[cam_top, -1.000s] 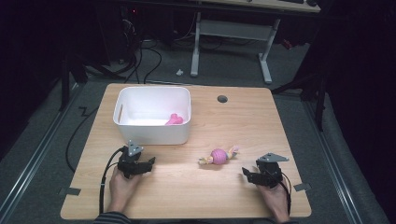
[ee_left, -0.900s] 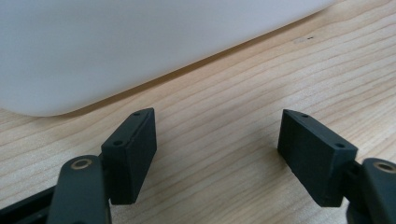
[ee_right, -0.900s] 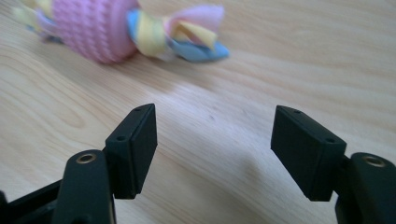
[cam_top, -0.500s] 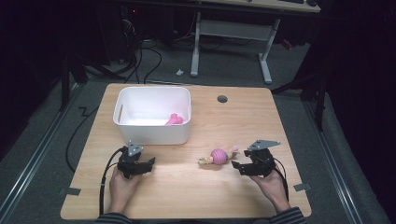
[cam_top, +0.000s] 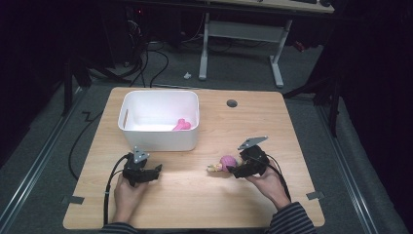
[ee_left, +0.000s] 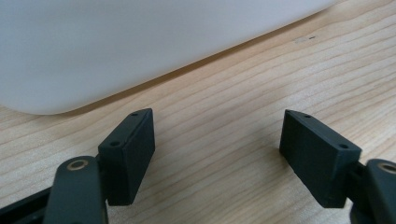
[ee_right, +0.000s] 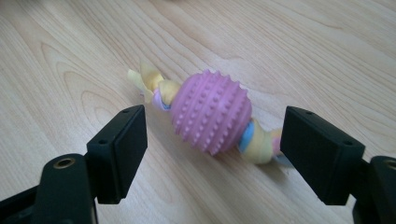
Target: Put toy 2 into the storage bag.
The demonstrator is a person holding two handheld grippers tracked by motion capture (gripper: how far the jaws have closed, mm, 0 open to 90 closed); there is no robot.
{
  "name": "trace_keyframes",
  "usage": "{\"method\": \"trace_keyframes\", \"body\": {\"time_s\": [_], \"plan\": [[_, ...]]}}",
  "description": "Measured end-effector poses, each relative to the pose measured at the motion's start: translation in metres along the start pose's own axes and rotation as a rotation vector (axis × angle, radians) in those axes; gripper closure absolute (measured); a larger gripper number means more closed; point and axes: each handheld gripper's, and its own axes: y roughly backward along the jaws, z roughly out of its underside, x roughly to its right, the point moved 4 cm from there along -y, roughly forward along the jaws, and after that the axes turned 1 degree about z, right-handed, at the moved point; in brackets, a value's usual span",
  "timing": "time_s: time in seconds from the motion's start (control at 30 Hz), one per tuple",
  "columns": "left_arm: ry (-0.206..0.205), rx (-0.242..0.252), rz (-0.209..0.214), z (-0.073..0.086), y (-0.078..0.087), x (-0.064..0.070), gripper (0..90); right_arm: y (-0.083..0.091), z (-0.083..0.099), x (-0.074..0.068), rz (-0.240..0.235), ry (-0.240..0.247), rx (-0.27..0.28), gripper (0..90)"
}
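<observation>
A rope toy with a pink knobbly ball (ee_right: 210,112) and yellow, blue and lilac cloth ends lies on the wooden table (cam_top: 195,200), right of centre, where the toy (cam_top: 225,163) meets my right gripper. The right gripper (ee_right: 212,140) is open, its jaws low over the table on either side of the ball without touching it. From above, that right gripper (cam_top: 235,170) points left at the toy. My left gripper (cam_top: 154,171) rests on the table in front of the white bin (cam_top: 146,139); the left gripper (ee_left: 217,140) is open with only bare wood between its jaws.
A pink object (cam_top: 181,125) lies inside the white bin, whose wall (ee_left: 116,42) stands close ahead of the left jaws. A round cable hole (cam_top: 232,103) sits near the table's far edge. Desk legs and cables lie on the floor beyond.
My right gripper has moved left and forward from the table's right front until its open jaws straddle the ball toy. The left gripper and the toy have stayed put.
</observation>
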Motion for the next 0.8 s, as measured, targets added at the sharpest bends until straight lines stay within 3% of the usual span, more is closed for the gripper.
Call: {"method": "trace_keyframes", "body": {"time_s": [0.13,0.6,0.8], "plan": [[0.000,0.000,0.000,0.000,0.000,0.000,26.7,-0.011,-0.005,-0.002,-0.031,0.007,-0.024,22.0],[0.000,0.000,0.001,0.000,0.000,0.000,26.6,-0.039,-0.010,-0.002,-0.015,0.045,-0.112,21.3],[0.000,0.000,0.001,0.000,0.000,0.000,26.5,-0.043,-0.008,-0.002,-0.012,0.048,-0.132,24.6]]}}
